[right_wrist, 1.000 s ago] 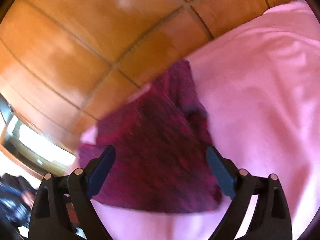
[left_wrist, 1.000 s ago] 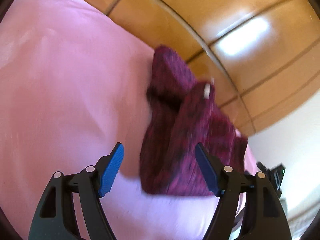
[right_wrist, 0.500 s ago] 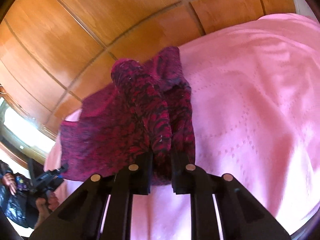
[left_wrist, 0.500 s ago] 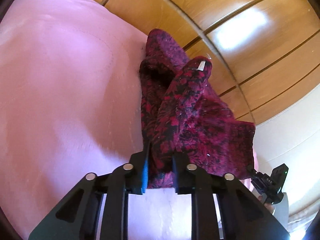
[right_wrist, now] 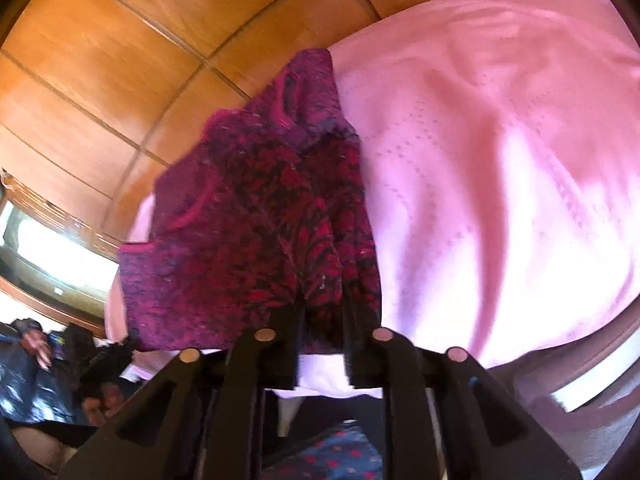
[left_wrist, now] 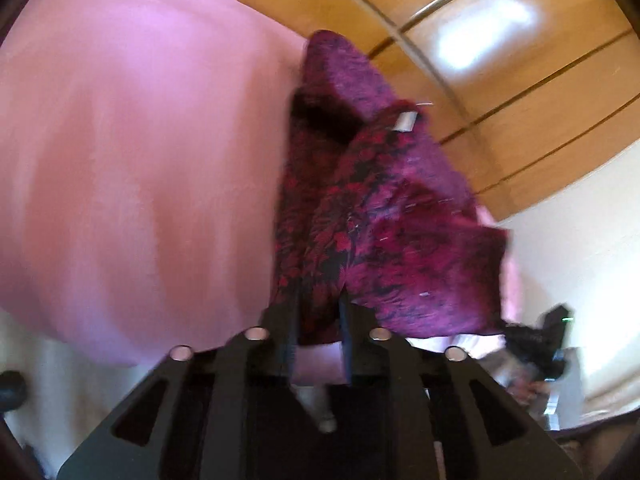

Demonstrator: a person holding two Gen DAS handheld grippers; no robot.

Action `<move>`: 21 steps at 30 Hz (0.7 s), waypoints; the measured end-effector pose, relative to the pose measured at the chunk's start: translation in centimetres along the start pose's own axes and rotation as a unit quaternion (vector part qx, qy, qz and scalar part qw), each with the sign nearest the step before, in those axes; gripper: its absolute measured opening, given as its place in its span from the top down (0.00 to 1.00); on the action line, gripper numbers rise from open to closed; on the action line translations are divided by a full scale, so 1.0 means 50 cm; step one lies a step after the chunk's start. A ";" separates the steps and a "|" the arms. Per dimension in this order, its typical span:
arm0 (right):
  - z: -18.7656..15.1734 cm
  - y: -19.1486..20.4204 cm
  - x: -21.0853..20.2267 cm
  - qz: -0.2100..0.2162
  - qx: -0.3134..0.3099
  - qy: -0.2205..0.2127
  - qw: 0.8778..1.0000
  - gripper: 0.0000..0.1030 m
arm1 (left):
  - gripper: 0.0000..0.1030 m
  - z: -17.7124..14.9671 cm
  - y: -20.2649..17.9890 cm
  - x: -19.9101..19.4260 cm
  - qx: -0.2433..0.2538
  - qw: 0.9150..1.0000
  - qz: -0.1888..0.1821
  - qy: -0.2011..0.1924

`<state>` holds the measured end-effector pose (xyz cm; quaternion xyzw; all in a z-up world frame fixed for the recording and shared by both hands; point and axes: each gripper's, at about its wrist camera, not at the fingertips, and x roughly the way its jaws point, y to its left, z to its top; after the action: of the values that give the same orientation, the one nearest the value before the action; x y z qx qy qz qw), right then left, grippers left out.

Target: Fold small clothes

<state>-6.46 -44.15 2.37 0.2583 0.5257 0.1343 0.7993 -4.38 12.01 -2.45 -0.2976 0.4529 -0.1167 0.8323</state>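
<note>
A small dark red and black patterned garment point(left_wrist: 384, 224) hangs off the pink bed cover point(left_wrist: 120, 160), bunched into folds, with a white label near its top. My left gripper point(left_wrist: 318, 312) is shut on its near edge. In the right wrist view the same garment point(right_wrist: 256, 216) drapes leftward from my right gripper point(right_wrist: 320, 312), which is shut on another part of the near edge. Both hold the cloth lifted above the pink cover point(right_wrist: 500, 180).
A wooden panelled wall point(left_wrist: 500, 60) stands behind the bed and shows in the right wrist view point(right_wrist: 120, 60) too. The other black gripper point(left_wrist: 548, 332) shows at the right edge. A window point(right_wrist: 52, 252) is at the left. Blue patterned cloth point(right_wrist: 340, 456) lies below.
One second ago both grippers were open around the garment's edge. They shut on it, and since then have lifted and pulled it back toward me.
</note>
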 end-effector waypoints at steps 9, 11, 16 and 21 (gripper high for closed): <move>0.083 0.123 -0.023 -0.052 -0.124 -0.103 0.986 0.48 | 0.35 0.097 -0.057 -0.055 0.077 0.991 0.046 -0.095; 0.097 0.154 -0.002 -0.062 -0.157 -0.110 0.979 0.52 | 0.35 0.116 -0.083 -0.042 0.113 0.988 0.053 -0.095; 0.108 0.198 0.072 -0.113 -0.225 -0.093 0.963 0.79 | 0.44 0.140 -0.135 0.034 0.192 0.976 0.080 -0.066; 0.109 0.124 0.125 -0.158 -0.186 -0.066 0.968 0.86 | 0.86 0.142 -0.127 0.112 0.213 0.969 0.121 -0.041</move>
<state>1.40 -37.44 2.72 0.0270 0.4717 0.0848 0.8773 5.10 7.14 0.46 -0.0608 0.4154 -0.0967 0.9024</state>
